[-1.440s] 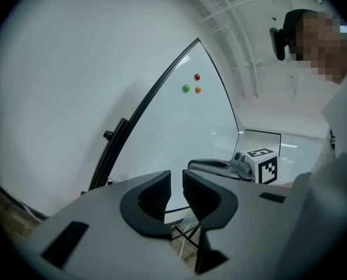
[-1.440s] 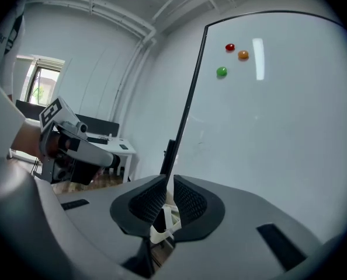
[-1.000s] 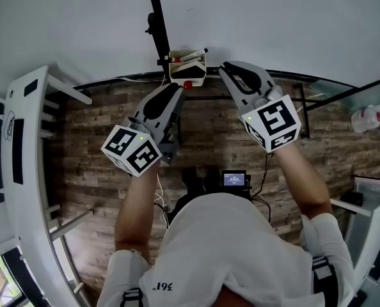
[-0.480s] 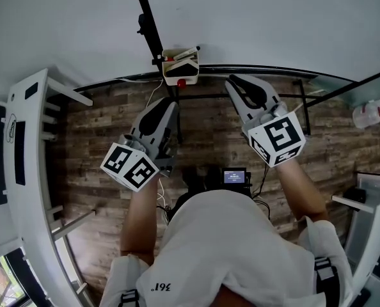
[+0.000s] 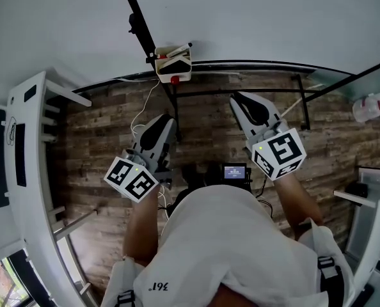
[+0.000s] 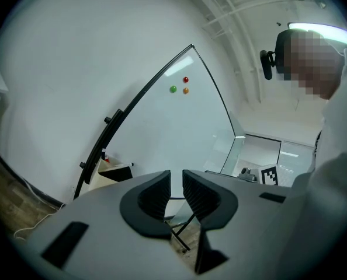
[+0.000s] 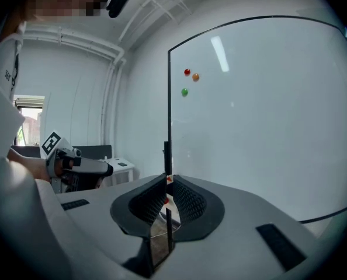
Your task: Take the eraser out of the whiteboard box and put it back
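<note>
1. Over the last second I pulled both hands back from the whiteboard box (image 5: 173, 62). In the head view my left gripper (image 5: 166, 119) and right gripper (image 5: 237, 98) had been close under the box. Now both hung lower over the wood floor (image 5: 100, 139), well apart from it.
2. My left jaws stood a little apart with nothing in the narrow gap. My right jaws were all but together, leaving only a slit, and they held nothing either.
3. With both grippers empty, I judged that the eraser was in the box, which was clipped to the dark frame at the foot of the whiteboard (image 5: 254, 18). Backing away empty-handed suggested the eraser had already gone back in, so little or nothing of the task remained.
4. The head view showed the box from above, with markers lying across it and something red at its lower edge. I could not pick out the eraser there.
5. The left gripper view showed the box side-on, with a dark shape inside that might have been the eraser, though I could not tell. The head view missed the three magnets (image 6: 184, 85) high on the board.
6. The right gripper view showed only a sliver of the box through the slit, but it caught my left gripper out to the side.
</note>
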`<state>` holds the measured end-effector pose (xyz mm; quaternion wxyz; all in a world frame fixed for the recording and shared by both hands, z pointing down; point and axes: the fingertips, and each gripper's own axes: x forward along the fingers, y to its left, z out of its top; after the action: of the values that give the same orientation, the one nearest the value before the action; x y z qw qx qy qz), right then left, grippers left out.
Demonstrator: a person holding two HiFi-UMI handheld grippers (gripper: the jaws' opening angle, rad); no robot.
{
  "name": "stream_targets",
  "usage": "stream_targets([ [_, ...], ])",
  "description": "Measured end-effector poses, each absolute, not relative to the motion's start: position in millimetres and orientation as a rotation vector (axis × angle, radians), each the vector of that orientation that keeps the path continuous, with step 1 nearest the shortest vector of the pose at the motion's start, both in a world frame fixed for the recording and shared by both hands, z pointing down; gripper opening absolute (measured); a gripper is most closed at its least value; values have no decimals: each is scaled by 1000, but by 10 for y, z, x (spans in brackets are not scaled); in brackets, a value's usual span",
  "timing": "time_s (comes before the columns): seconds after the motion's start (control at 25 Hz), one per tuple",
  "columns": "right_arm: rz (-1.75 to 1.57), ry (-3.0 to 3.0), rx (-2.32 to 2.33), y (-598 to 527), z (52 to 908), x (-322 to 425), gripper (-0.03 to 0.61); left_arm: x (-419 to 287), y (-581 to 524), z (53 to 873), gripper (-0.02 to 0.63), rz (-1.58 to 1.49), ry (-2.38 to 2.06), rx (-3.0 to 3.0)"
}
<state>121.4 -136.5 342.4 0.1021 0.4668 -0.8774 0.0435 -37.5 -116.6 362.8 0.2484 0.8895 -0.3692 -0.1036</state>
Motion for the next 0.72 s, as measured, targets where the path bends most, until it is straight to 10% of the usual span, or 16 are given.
stream_targets([
  [0.72, 264, -2571, 1382, -923, 3741, 1573, 52, -169, -640, 3964, 66, -218, -1013, 2338],
])
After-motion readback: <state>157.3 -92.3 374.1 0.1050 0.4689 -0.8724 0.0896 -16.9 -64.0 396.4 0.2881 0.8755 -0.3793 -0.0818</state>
